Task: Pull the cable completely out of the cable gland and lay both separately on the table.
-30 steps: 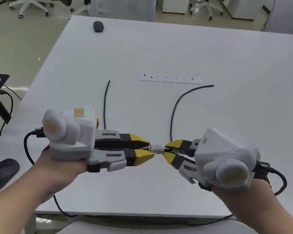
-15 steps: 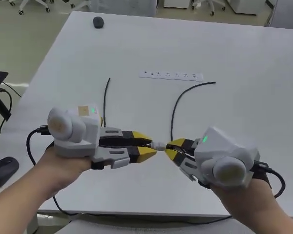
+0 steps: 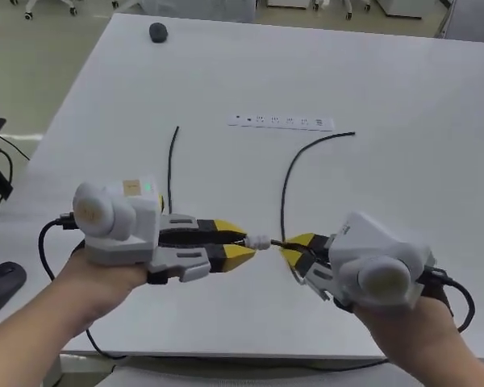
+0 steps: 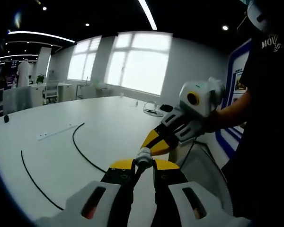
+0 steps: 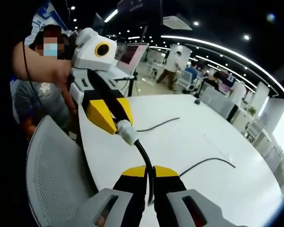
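The left gripper (image 3: pixel 244 245), in the lower middle of the head view, is clamped on the white gland (image 3: pixel 259 241). Facing it from the right, the right gripper (image 3: pixel 294 247) pinches the black cable (image 3: pixel 285 189) just beside the gland, with a short bare stretch between them. The rest of the cable curves up over the table (image 3: pixel 387 89) toward a power strip (image 3: pixel 281 122). A second cable (image 3: pixel 171 165) lies to the left.
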Tool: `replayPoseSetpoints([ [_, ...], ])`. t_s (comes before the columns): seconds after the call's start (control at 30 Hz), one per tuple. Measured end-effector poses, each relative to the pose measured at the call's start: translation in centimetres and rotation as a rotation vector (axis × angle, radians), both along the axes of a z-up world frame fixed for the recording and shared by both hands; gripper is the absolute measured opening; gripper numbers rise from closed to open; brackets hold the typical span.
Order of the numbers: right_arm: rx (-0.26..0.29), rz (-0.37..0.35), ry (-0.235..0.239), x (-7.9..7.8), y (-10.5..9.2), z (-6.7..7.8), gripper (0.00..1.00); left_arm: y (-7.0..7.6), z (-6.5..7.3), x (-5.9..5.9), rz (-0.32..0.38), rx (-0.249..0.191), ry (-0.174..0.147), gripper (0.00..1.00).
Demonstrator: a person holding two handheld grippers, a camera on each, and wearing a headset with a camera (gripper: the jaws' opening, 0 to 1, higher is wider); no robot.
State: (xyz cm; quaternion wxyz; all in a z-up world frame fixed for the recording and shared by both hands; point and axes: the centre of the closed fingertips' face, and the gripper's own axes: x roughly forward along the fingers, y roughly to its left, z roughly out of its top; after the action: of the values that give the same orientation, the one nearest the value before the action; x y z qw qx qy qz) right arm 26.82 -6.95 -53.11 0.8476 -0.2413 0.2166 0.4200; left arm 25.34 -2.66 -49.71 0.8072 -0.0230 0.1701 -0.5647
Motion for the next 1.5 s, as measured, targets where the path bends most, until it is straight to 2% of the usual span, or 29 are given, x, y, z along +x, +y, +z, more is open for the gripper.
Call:
replayPoseSetpoints([
  [0.3,0.013,-0.079,0.055,0.9,-1.9,-1.6,0.0,0.0,-0.3,0.3,-0.007,0.001,0.006,0.15],
  [0.57,0.045,-0.214,0.15,2.1,-4.2,-3.7,0.0,-0.1,-0.9,0.3,-0.014,-0.001,0.026,0.15],
  [0.73,0.033,-0.264,0.19,2.4,-5.4,-4.9,0.0,-0.1,-1.1,0.4,-0.018,0.0,0.033,0.15],
  [0.8,0.057,-0.281,0.211,2.3,-5.6,-4.9,0.0,-0.1,-1.3,0.4,-0.02,0.005,0.038,0.15],
  [0.83,0.057,-0.273,0.208,2.1,-5.5,-4.8,0.0,-0.1,-1.3,0.5,-0.019,0.008,0.037,0.15],
  [0.9,0.036,-0.243,0.172,2.1,-5.4,-4.5,0.0,0.1,-1.3,0.8,-0.014,-0.001,0.038,0.15],
  [0.97,0.04,-0.238,0.174,1.9,-5.3,-4.2,0.0,0.2,-1.3,1.0,-0.013,0.0,0.038,0.15],
  [1.0,0.053,-0.229,0.163,1.9,-5.2,-3.8,0.0,0.3,-1.4,1.0,-0.013,0.003,0.038,0.15],
  [1.07,0.031,-0.21,0.131,2.0,-5.3,-3.4,0.0,0.5,-1.2,1.2,-0.008,-0.003,0.04,0.15],
  [1.13,0.024,-0.201,0.133,1.8,-5.1,-3.1,0.01,0.6,-1.1,1.3,-0.002,-0.008,0.038,0.15],
  [1.27,0.006,-0.163,0.102,1.3,-4.4,-1.6,0.11,0.8,-1.0,1.3,0.006,-0.008,0.036,0.15],
  [1.33,-0.012,-0.129,0.08,0.9,-3.6,-0.6,0.15,0.8,-0.9,1.3,0.006,-0.009,0.037,0.15],
  [1.37,-0.025,-0.085,0.056,0.8,-2.9,0.0,0.16,0.8,-0.9,1.3,0.006,-0.009,0.034,0.15],
  [1.4,-0.052,-0.041,0.023,0.6,-2.0,0.7,0.16,0.8,-0.8,1.2,0.006,-0.01,0.034,0.15],
  [1.5,-0.126,0.042,-0.021,0.2,-0.1,1.4,0.15,0.7,-0.9,1.1,0.005,-0.011,0.036,0.15],
])
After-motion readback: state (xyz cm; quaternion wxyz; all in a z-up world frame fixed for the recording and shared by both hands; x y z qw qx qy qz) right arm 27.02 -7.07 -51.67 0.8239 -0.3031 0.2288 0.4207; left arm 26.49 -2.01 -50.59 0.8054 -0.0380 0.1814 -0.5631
